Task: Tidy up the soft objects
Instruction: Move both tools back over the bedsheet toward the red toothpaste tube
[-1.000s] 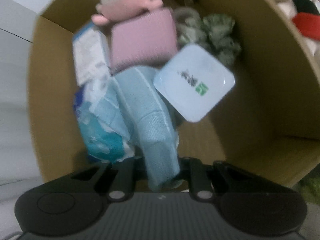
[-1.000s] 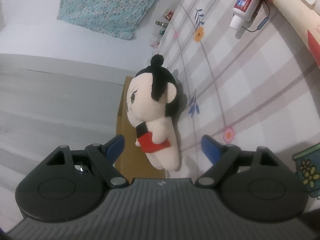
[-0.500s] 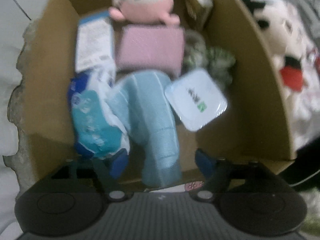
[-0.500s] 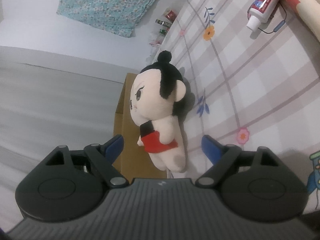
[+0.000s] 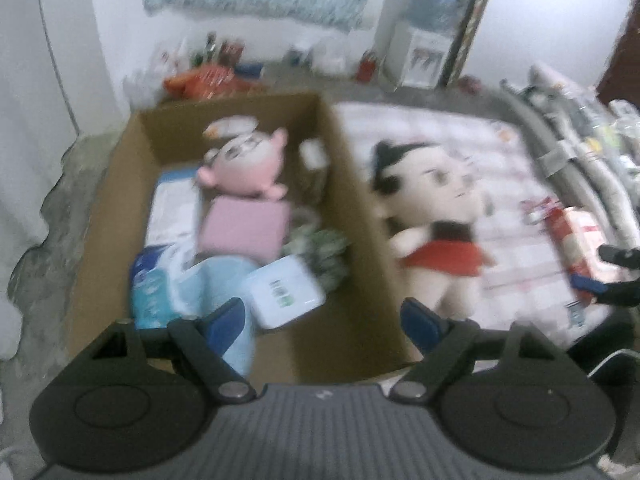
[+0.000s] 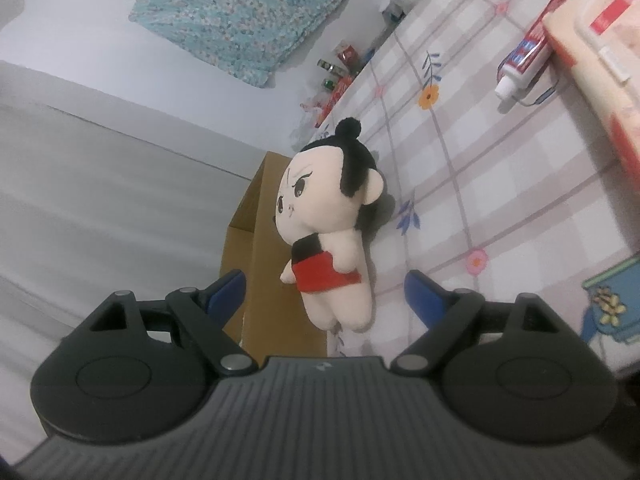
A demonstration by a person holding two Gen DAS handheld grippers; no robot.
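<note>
Brown cardboard box [image 5: 360,240] fills the left wrist view, and it is packed: a pale blue folded towel [image 5: 224,280] at the near end, a pink folded cloth [image 5: 244,232] behind it, a pink round-headed plush toy [image 5: 248,168] further back. A white square packet with a green mark [image 5: 284,296] leans beside the towel, with a blue-and-white plastic pack [image 5: 154,288] on the towel's other side. The picture is blurred, so finer detail is lost.

The left gripper [image 5: 324,316] hangs above the near end of the box, its jaws opening, blue pads wide apart and pressing on nothing; the towel lies in the box below them.

Over on the checked floral bedsheet [image 6: 480,184], just beside the box's outer wall [image 6: 260,264], lies the cream plush doll with black hair and a red top [image 6: 324,240], on its back. The right gripper [image 6: 324,292] is lined up on it, fingers spread wide, the doll's legs between them but untouched. A red-and-white toothpaste tube [image 6: 528,48] lies well apart, further along the sheet.
</note>
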